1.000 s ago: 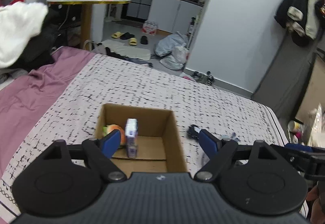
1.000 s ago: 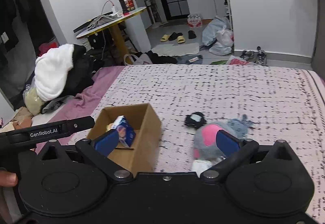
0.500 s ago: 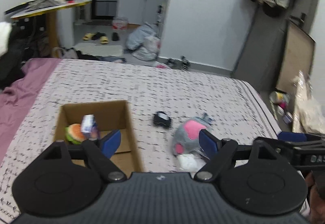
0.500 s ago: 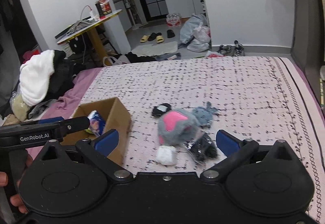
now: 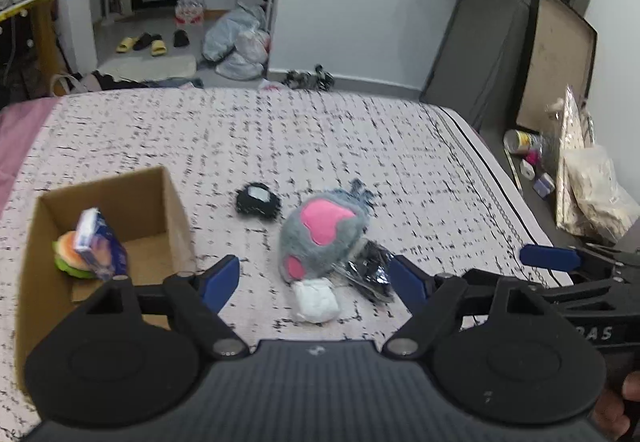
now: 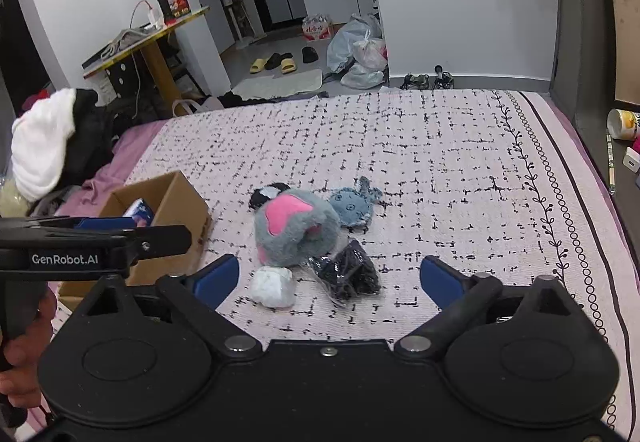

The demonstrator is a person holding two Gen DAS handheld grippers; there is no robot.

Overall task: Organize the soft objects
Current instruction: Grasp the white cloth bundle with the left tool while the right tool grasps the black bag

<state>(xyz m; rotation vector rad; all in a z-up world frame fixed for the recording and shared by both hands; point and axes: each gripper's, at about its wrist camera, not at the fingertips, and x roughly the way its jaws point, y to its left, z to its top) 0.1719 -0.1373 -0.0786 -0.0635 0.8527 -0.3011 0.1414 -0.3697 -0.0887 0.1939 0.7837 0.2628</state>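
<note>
Left claw (image 5: 314,278): spread wide, empty, above the patterned bed cover (image 5: 304,137). Right claw (image 6: 330,276): likewise spread, empty. Ahead between its tips: grey-and-pink plush toy (image 6: 294,232), white soft lump (image 6: 272,286), black wrapped bundle (image 6: 347,274). Left of it: brown cardboard box (image 6: 176,201).

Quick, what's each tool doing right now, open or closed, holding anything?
Left tool: open, holding nothing, above the bedspread near the grey and pink plush.
Right tool: open, holding nothing.
</note>
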